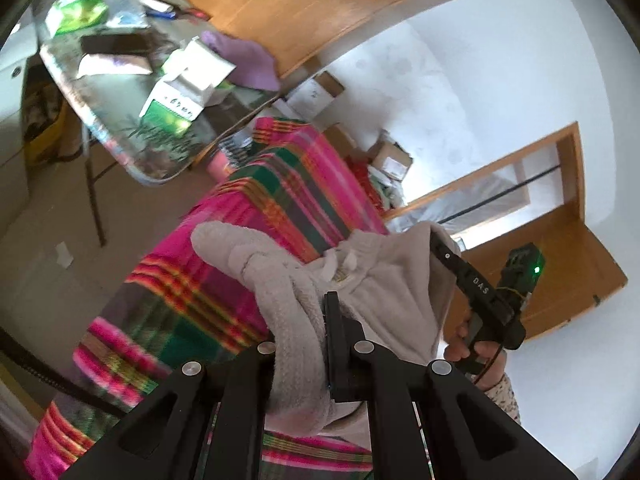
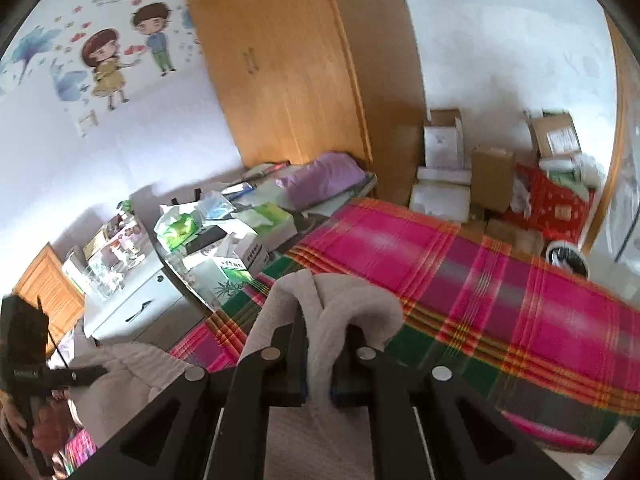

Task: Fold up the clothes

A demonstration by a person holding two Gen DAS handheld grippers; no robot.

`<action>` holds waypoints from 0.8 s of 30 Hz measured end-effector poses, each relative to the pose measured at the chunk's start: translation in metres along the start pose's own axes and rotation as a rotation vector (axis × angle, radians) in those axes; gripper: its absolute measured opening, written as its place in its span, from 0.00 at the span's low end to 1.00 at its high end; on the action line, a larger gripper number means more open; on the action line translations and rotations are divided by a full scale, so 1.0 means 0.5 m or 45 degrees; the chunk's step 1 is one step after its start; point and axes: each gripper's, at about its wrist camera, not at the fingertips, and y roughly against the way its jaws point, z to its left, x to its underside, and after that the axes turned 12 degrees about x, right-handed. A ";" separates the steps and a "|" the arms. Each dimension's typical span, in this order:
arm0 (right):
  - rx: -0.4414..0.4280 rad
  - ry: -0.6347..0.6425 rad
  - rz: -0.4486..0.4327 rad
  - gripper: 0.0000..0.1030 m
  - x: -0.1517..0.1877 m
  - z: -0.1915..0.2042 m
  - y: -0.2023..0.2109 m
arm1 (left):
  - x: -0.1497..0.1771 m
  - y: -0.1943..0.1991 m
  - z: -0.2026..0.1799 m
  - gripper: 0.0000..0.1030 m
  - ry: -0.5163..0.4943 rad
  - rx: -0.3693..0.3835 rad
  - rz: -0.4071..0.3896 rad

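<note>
A beige fleece garment (image 1: 372,280) hangs bunched between my two grippers above a bed spread with a pink plaid blanket (image 1: 280,184). In the left wrist view my left gripper (image 1: 304,320) is shut on a thick fold of it; the fabric hides the left finger. To the right, a hand (image 1: 468,344) holds my right gripper (image 1: 436,240), its tip buried in the garment's edge. In the right wrist view the right gripper (image 2: 320,340) pinches a fold of the garment (image 2: 340,304) over the blanket (image 2: 480,280). The left gripper (image 2: 100,370) grips the far end at lower left.
A cluttered table (image 2: 192,276) with tissue packs and boxes stands beside the bed, next to a white drawer cabinet (image 2: 136,308). A wooden wardrobe (image 2: 288,60) and stacked cardboard boxes (image 2: 492,172) line the back wall. A wooden door (image 1: 560,264) is at right.
</note>
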 end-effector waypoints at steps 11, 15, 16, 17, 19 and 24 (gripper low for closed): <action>0.059 -0.157 -0.043 0.23 0.083 -0.121 0.148 | 0.022 -0.016 0.025 0.08 0.019 -0.033 0.041; 0.135 -0.212 -0.085 0.25 0.160 -0.185 0.269 | 0.036 -0.014 0.030 0.08 0.053 -0.032 0.048; 0.174 -0.254 -0.081 0.26 0.194 -0.207 0.298 | 0.039 -0.014 0.030 0.10 0.054 -0.036 0.048; 0.215 -0.298 -0.075 0.26 0.229 -0.229 0.327 | 0.041 -0.014 0.031 0.10 0.052 -0.041 0.048; 0.296 -0.386 -0.063 0.27 0.299 -0.274 0.384 | 0.045 -0.015 0.031 0.11 0.045 -0.049 0.048; 0.427 -0.573 0.033 0.29 0.467 -0.343 0.445 | 0.048 -0.016 0.035 0.11 0.062 -0.049 0.038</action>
